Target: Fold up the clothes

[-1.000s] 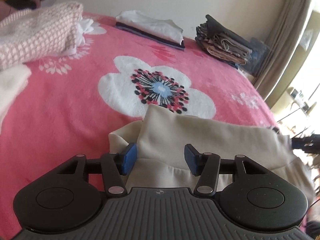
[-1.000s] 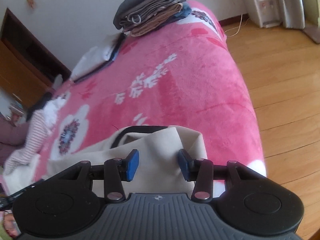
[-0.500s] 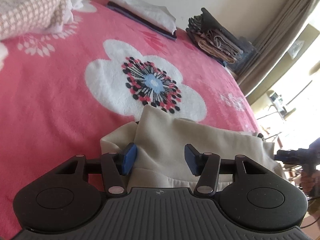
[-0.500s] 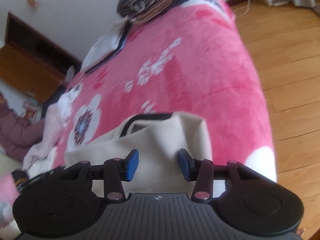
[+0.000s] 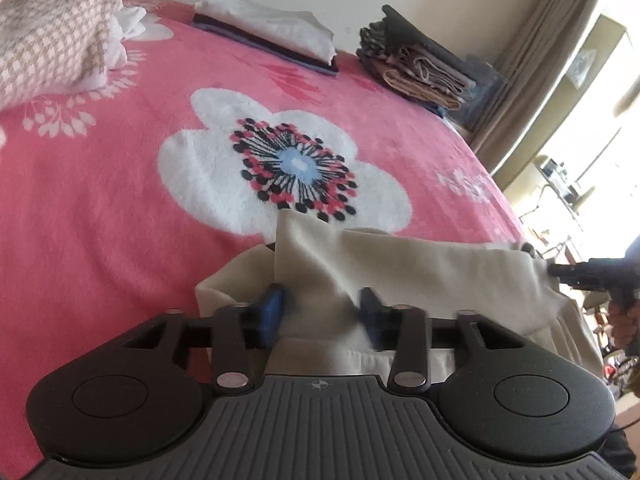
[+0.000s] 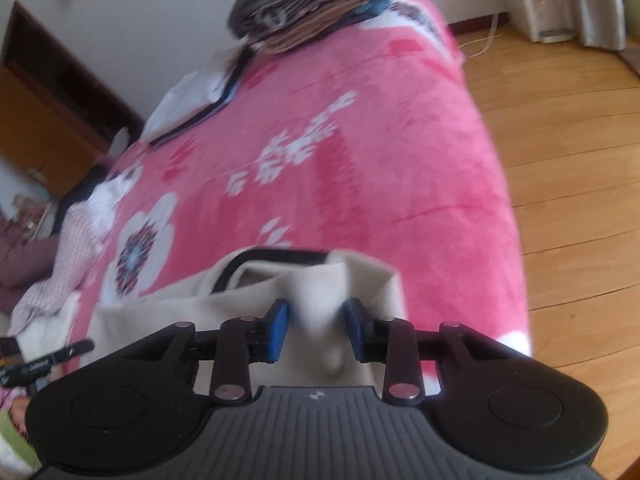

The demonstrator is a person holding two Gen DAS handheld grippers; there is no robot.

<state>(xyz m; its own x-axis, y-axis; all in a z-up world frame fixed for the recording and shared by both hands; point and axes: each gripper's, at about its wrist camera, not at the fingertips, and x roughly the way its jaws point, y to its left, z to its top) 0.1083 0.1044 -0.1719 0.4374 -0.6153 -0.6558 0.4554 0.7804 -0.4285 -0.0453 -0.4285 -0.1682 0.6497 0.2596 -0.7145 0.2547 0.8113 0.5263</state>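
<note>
Pink flowered bed (image 5: 100, 208) carries my cream garment (image 5: 400, 264) at its near edge. Both hand-held grippers, left (image 5: 320, 312) and right (image 6: 316, 330), are closing around bunched cloth; I'd pinch evenly before lifting.

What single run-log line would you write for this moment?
left hand-held gripper: closing, cream garment between | right hand-held gripper: closing, same garment | surface: pink blanket

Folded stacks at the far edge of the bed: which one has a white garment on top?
The flat stack, white cloth over dark layers. The other stack, beside the curtain, is taller, all grey and brown.
</note>
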